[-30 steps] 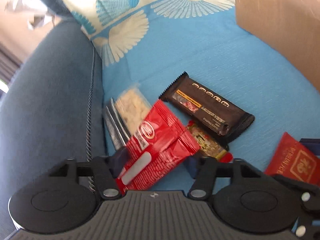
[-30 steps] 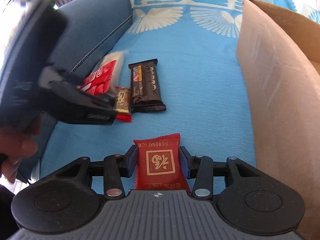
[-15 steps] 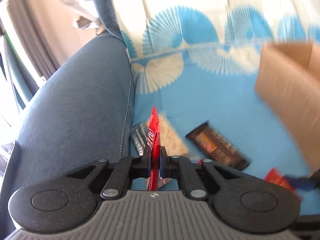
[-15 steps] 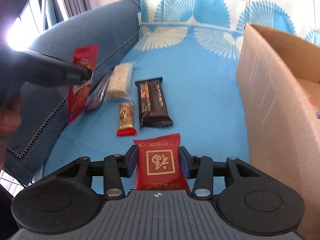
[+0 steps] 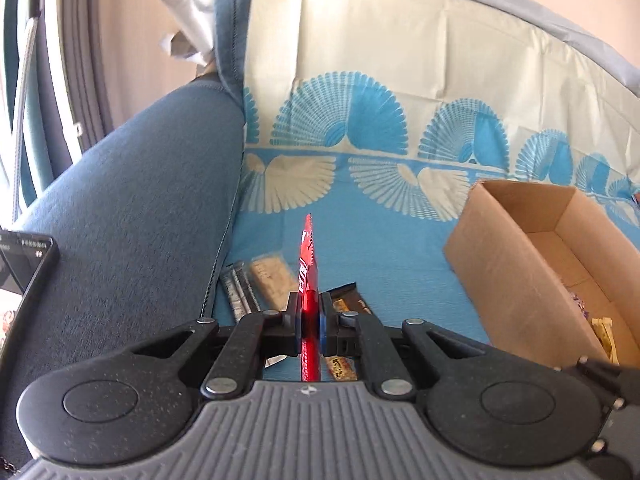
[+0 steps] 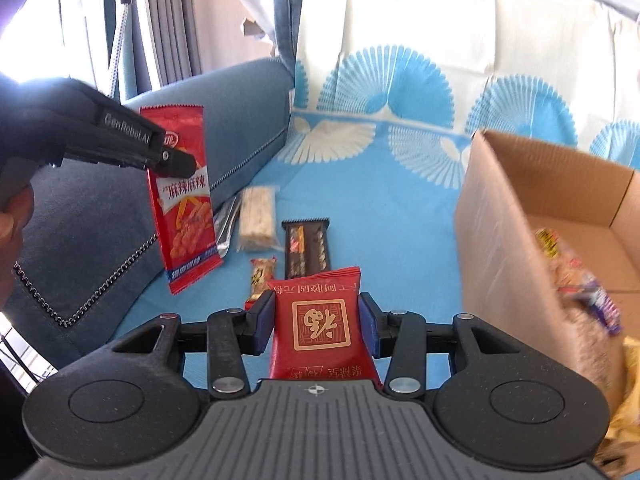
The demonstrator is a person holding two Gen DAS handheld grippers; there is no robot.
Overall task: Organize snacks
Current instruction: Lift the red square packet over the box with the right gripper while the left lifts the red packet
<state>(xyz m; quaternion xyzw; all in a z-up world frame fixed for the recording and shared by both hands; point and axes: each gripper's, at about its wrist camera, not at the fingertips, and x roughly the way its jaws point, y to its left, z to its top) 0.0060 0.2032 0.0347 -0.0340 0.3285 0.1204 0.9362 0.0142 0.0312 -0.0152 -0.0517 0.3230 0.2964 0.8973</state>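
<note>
My left gripper [image 5: 310,304] is shut on a long red snack packet [image 5: 307,264], seen edge-on in the left wrist view; in the right wrist view the same packet [image 6: 184,204] hangs from the left gripper [image 6: 188,166] above the sofa seat. My right gripper [image 6: 318,312] is shut on a red square-logo pouch [image 6: 322,324], pinched at both sides. On the blue cover lie a pale bar [image 6: 258,220], a dark chocolate bar [image 6: 306,248], a small gold-red candy [image 6: 262,276] and a silvery packet [image 6: 224,224]. The cardboard box [image 6: 520,220] stands to the right.
The open cardboard box [image 5: 500,256] holds several snacks along its right side. A dark blue sofa armrest [image 5: 132,220] rises on the left. A phone screen [image 5: 24,264] rests at its left edge. The patterned backrest cover [image 5: 380,92] stands behind.
The left gripper closed on the long red packet and lifted it off the seat, rolling it upright. The right gripper rose a little with its pouch; the box's inside has come into view.
</note>
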